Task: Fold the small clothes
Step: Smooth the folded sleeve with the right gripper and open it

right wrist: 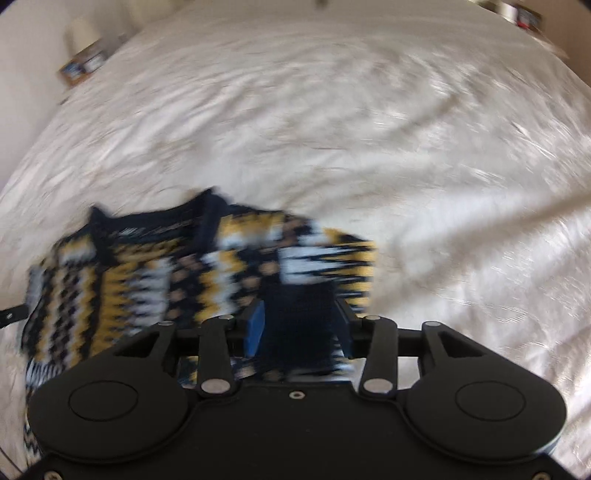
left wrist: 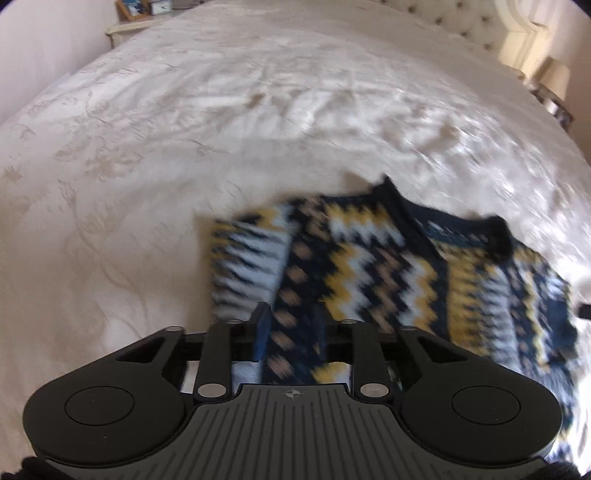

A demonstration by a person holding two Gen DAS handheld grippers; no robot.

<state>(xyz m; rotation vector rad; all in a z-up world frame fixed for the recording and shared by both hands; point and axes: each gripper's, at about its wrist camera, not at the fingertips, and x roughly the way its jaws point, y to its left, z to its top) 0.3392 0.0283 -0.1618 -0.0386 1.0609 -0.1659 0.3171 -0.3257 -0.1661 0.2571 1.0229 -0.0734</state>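
Observation:
A small knitted sweater [left wrist: 388,266] with a navy, yellow and white zigzag pattern lies partly folded on the white bedspread [left wrist: 221,129]. My left gripper [left wrist: 291,317] is shut on a fold of the sweater at its left side, with fabric pinched between the blue pads. In the right wrist view the same sweater [right wrist: 147,273] stretches to the left, and my right gripper [right wrist: 301,321] is shut on a dark navy part of it at its right side. Both views are blurred by motion.
The bedspread [right wrist: 369,129] spreads wide around the sweater. A tufted headboard [left wrist: 461,26] and a lamp [left wrist: 554,77] are at the far right, a nightstand [left wrist: 147,14] with small items at the far left.

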